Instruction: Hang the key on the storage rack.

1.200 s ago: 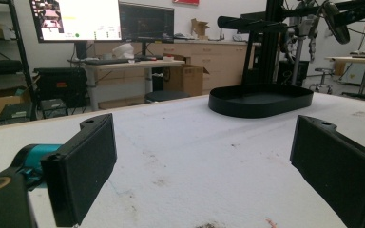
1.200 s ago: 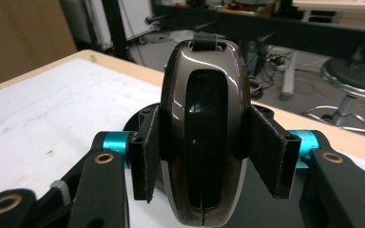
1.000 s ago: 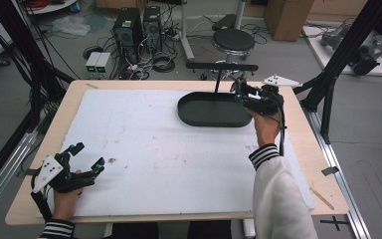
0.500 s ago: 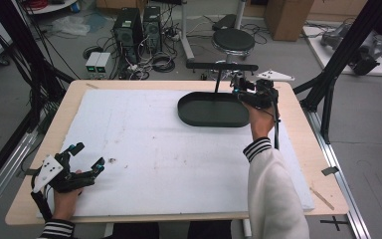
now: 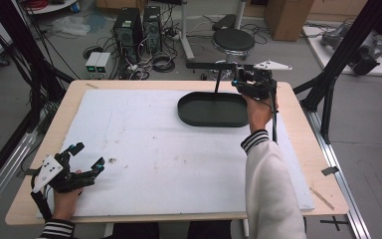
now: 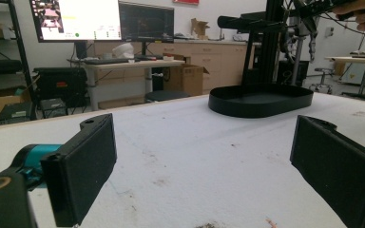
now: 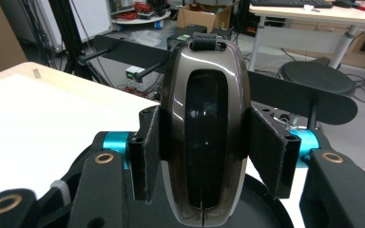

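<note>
A: What differs from a second ago?

B: The right gripper (image 5: 243,84) has shifted toward the far edge of the table (image 5: 298,149), past the tray's far right rim, and sits a bit higher. The left gripper (image 5: 87,162) has stayed at the near left corner.

A: Count things for me.

B: One mouse (image 7: 204,137), one black oval tray (image 5: 213,110), one white mat (image 5: 169,149), two grippers, two hands. On the floor beyond, one stool (image 5: 234,40).

A: The fingers?

B: In the right gripper view the right pads (image 7: 145,152) pinch the mouse by its two long sides, pressed tight against it. The left gripper's fingers (image 6: 83,166) are spread wide with nothing between them, low over the mat.

A: Where is the mouse, and which way does it point?

B: Held in the right gripper, above the tray's far right rim, clear of the table. It's brown with a glossy black centre strip. Its long axis runs straight out along the jaws, away from the hand; the end with the small black tab (image 7: 204,42) is farthest from the hand, toward the black stand (image 5: 219,67) and the stool.
</note>
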Tool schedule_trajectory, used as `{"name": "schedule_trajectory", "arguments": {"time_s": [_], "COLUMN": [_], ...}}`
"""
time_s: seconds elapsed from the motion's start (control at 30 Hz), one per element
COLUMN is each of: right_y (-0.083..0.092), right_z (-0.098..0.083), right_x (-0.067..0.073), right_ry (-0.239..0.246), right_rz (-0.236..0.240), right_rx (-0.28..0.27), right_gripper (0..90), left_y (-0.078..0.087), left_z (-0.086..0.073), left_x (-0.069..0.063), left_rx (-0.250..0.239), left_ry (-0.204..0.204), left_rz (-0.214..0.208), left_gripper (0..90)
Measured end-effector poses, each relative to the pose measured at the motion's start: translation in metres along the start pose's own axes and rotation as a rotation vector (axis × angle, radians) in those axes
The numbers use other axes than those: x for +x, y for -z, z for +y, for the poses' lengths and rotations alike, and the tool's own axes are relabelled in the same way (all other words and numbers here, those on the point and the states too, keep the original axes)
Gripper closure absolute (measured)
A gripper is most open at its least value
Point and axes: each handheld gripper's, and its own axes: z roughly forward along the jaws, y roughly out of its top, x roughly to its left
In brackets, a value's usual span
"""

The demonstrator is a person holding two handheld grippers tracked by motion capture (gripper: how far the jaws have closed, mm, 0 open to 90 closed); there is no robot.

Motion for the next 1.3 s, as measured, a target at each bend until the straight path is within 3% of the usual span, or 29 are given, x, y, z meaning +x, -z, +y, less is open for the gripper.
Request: {"name": "schedule_trajectory", "arguments": {"time_s": [0.47,0.6,1.1,1.17,1.3], "right_y": [-0.011,-0.011,-0.008,-0.005,-0.004], "right_z": [0.009,0.008,-0.002,-0.006,-0.009], "right_x": [-0.002,-0.005,-0.011,-0.015,-0.015], "right_ry": [-0.016,-0.038,-0.020,-0.052,-0.040], "right_rz": [-0.028,-0.035,-0.073,-0.070,-0.070], "right_rx": [-0.002,0.006,0.061,0.072,0.076], "right_gripper": [48.1,48.1,48.0,48.1,48.0], "left_y": [0.000,0.000,0.000,0.000,0.000], "left_z": [0.000,0.000,0.000,0.000,0.000], "left_x": [0.000,0.000,0.000,0.000,0.000], "left_rx": [-0.001,0.000,0.001,0.001,0.001], "left_ry": [0.002,0.002,-0.001,-0.002,-0.001], "left_rz": [0.000,0.000,0.001,0.001,0.001], "left_gripper": [8.6,8.6,8.6,8.6,8.6]}}
